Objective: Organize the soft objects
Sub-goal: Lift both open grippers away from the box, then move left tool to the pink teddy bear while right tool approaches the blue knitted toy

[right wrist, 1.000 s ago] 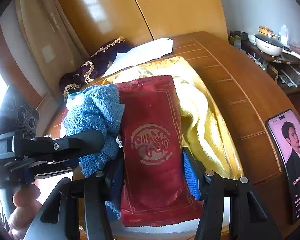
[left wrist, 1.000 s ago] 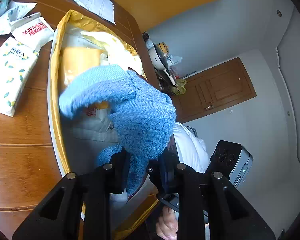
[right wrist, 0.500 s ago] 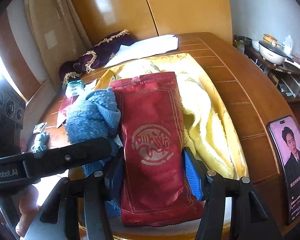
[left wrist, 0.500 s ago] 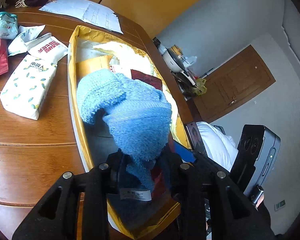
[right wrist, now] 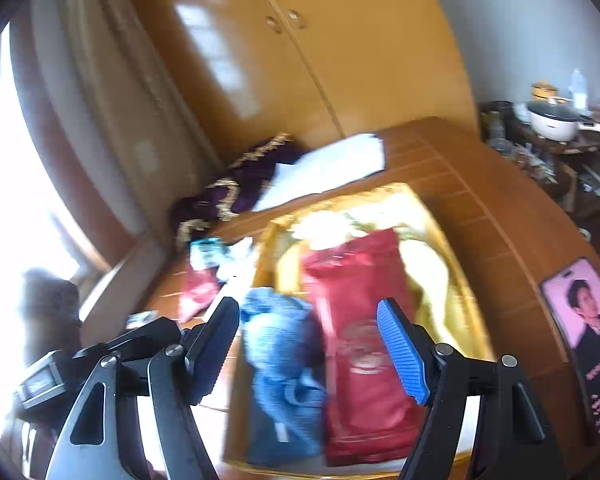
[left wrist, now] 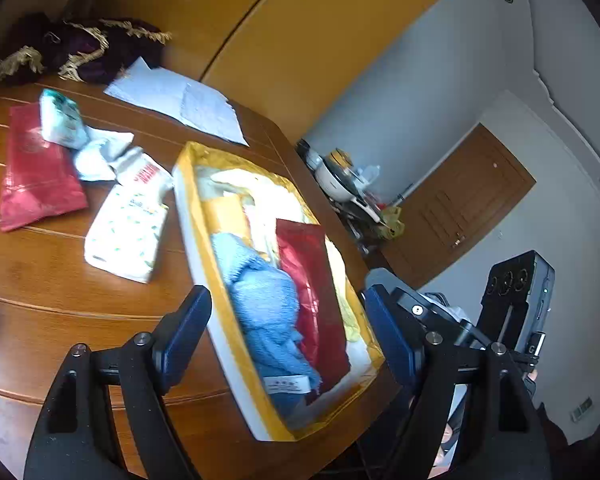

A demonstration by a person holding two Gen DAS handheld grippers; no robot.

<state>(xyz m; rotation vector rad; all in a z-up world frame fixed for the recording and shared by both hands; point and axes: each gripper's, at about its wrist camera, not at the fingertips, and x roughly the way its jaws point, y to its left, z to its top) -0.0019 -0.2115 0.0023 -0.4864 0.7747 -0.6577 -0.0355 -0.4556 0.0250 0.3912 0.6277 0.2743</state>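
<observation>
A yellow-rimmed box (left wrist: 198, 216) (right wrist: 466, 292) lies on the wooden table. Inside it a blue towel (left wrist: 266, 304) (right wrist: 278, 364) rests beside a red soft pack (left wrist: 314, 280) (right wrist: 360, 344), with a yellow cloth (right wrist: 432, 276) further in. My left gripper (left wrist: 288, 332) hangs open above the box's near end, holding nothing. My right gripper (right wrist: 308, 352) is open too, raised over the towel and red pack. The right view is blurred.
Left of the box lie a white tissue pack (left wrist: 128, 232), a second red pack (left wrist: 36, 176), small wrappers (left wrist: 64, 120) and white papers (left wrist: 180, 104). A purple fringed cloth (left wrist: 84, 48) sits at the back. A phone (right wrist: 584, 332) lies right of the box.
Both grippers opened and pulled back. The blue towel left my left gripper and the red pack left my right one; both now lie in the box.
</observation>
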